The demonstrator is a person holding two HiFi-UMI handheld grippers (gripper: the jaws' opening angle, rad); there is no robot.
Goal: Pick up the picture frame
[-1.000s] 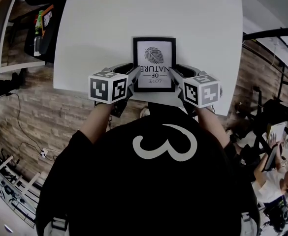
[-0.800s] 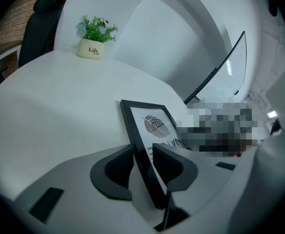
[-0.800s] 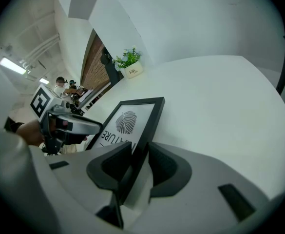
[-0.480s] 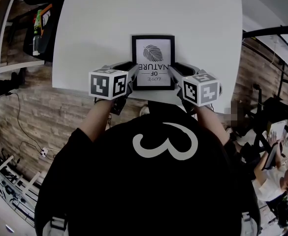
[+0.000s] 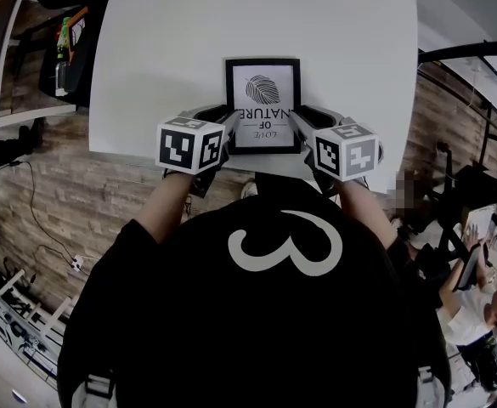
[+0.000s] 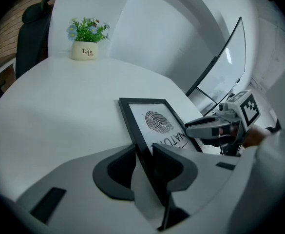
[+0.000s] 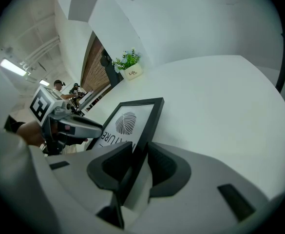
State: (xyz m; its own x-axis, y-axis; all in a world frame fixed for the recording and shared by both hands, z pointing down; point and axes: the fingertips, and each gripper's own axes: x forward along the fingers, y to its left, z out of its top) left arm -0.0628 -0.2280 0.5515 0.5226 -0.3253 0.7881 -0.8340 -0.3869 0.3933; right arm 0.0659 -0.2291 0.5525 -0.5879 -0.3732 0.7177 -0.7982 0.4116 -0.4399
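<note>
**Frame gripped both sides, lift not confirmed**

Frame point(image 5: 262, 104) lies at 12 o'clock from me, near the tabletop's point(image 5: 163, 49) 6 o'clock edge. L tongs point(image 5: 228, 126) pinch its rail at approx 8 o'clock, and R tongs point(image 5: 295, 124) pinch the opp. rail at approx 4 o'clock. I'd call the grasp done and the raise left. Far edge looks down on the tabletop, but I can't tell for sure.

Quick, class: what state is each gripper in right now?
The left gripper is closed on the picture frame's left edge.
The right gripper is closed on its right edge.
</note>
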